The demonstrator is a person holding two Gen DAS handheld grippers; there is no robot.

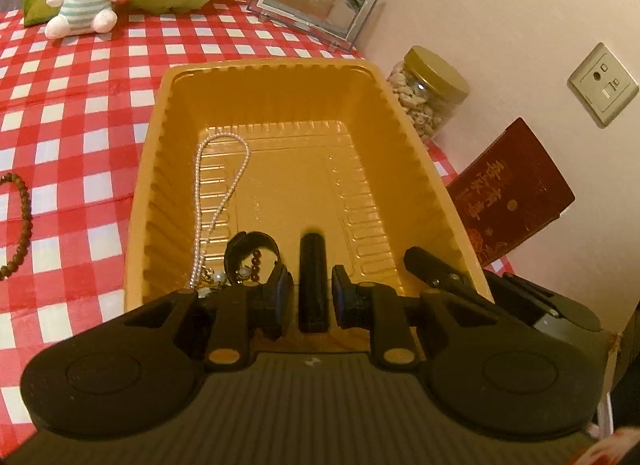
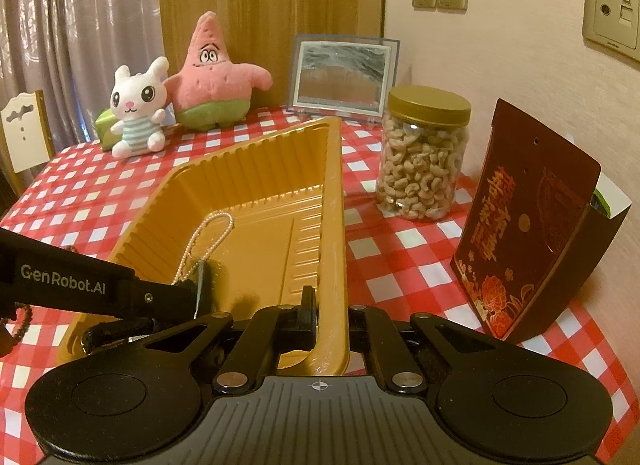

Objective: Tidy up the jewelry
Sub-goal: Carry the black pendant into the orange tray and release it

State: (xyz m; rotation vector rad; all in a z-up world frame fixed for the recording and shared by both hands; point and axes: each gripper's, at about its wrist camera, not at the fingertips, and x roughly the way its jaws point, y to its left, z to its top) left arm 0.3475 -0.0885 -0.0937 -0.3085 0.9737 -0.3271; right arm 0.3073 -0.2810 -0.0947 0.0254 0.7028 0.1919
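A gold plastic tray (image 1: 280, 69) (image 2: 332, 205) sits on the red checked cloth. A pearl necklace (image 1: 222, 181) (image 2: 208, 237) lies along its left side. Near the tray's front are a black band (image 1: 248, 241) and some brown beads (image 1: 256, 265). My left gripper (image 1: 313, 277) (image 2: 198, 289) hangs over the tray's near end, its jaws narrow around a black cylinder (image 1: 314, 249) that points forward between the pads. My right gripper (image 2: 332, 305) (image 1: 424, 261) is shut on the tray's right rim near the front corner. A brown bead bracelet (image 1: 22, 225) lies on the cloth left of the tray.
A white plush rabbit (image 2: 138, 121) and a pink star plush (image 2: 212, 77) sit at the back, with a photo frame (image 2: 344, 77) beside them. A jar of cashews (image 2: 424, 157) and a dark red box (image 2: 528, 217) stand to the right, by the wall. A chair (image 2: 24, 133) is at far left.
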